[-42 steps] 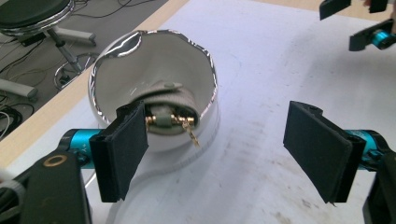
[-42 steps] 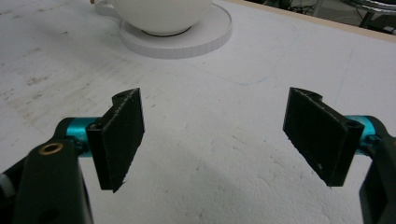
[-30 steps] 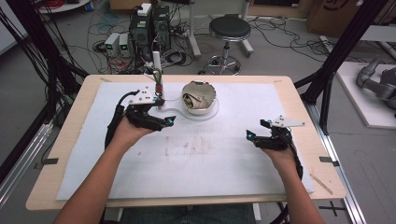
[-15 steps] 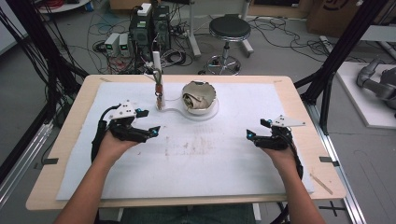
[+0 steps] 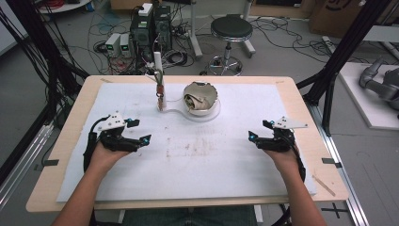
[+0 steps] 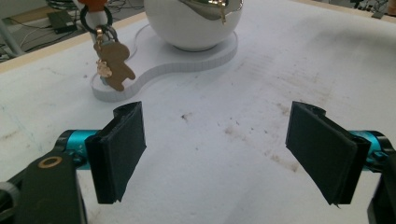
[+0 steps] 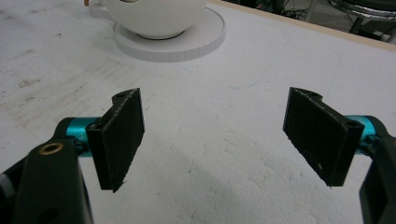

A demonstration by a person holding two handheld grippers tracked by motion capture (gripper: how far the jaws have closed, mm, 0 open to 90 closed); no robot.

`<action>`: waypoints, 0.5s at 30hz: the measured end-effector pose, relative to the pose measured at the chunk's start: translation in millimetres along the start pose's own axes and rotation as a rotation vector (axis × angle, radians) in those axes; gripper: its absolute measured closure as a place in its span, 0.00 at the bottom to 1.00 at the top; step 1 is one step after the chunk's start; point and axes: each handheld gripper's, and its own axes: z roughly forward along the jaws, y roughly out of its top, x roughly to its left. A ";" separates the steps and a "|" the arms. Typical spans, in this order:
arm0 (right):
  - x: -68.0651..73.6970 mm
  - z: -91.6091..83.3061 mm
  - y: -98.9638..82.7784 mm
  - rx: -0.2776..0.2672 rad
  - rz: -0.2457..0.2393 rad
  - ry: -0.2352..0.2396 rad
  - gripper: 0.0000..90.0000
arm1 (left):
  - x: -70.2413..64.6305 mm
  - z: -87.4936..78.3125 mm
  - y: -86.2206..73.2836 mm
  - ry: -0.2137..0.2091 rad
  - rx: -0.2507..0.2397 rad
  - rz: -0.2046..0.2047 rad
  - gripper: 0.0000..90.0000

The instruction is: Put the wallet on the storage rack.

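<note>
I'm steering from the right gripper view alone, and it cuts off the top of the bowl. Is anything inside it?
Observer: Yes. The high view shows something crumpled and beige in the bowl; I cannot tell what it is.
Operator: Is anything standing next to the bowl?
Observer: A brown, figure-shaped keyring hangs from a post on the bowl's white base.
Operator: Where is the left hand-held gripper?
Observer: The left hand-held gripper is over the mat, short of the base. Its jaws have just been opening and nothing is between them.
</note>
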 end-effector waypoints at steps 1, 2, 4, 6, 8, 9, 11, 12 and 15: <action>-0.2 -0.3 0.0 -0.006 -0.004 0.000 0.23 | 0.0 0.0 0.0 0.000 0.000 0.000 0.22; -0.2 -0.3 0.0 -0.006 -0.004 0.000 0.23 | 0.0 -1.6 -2.6 0.002 -0.006 -0.006 0.22; -0.5 -1.0 0.4 -0.013 -0.001 -0.003 0.23 | -0.4 -3.9 -5.7 0.011 -0.014 -0.015 0.22; -0.5 -1.2 0.2 -0.012 -0.001 -0.001 0.23 | -1.8 -3.5 -6.2 0.011 -0.011 -0.009 0.22; -0.4 -1.6 0.3 -0.012 -0.004 -0.001 0.23 | -2.9 -2.9 -6.4 0.011 -0.010 -0.010 0.22; -0.1 -2.6 0.5 -0.017 -0.010 -0.003 0.23 | -3.8 -2.1 -6.6 0.011 -0.007 -0.008 0.22; -0.2 -2.8 0.6 -0.016 -0.010 -0.002 0.23 | -3.9 -2.0 -6.7 0.011 -0.004 -0.006 0.22; -1.1 -2.0 0.5 -0.019 -0.012 -0.001 0.23 | -4.1 -1.3 -7.0 0.012 -0.003 -0.006 0.22; -1.6 -1.5 0.4 -0.014 -0.009 -0.001 0.23 | -3.5 -0.7 -8.2 0.013 0.003 -0.005 0.22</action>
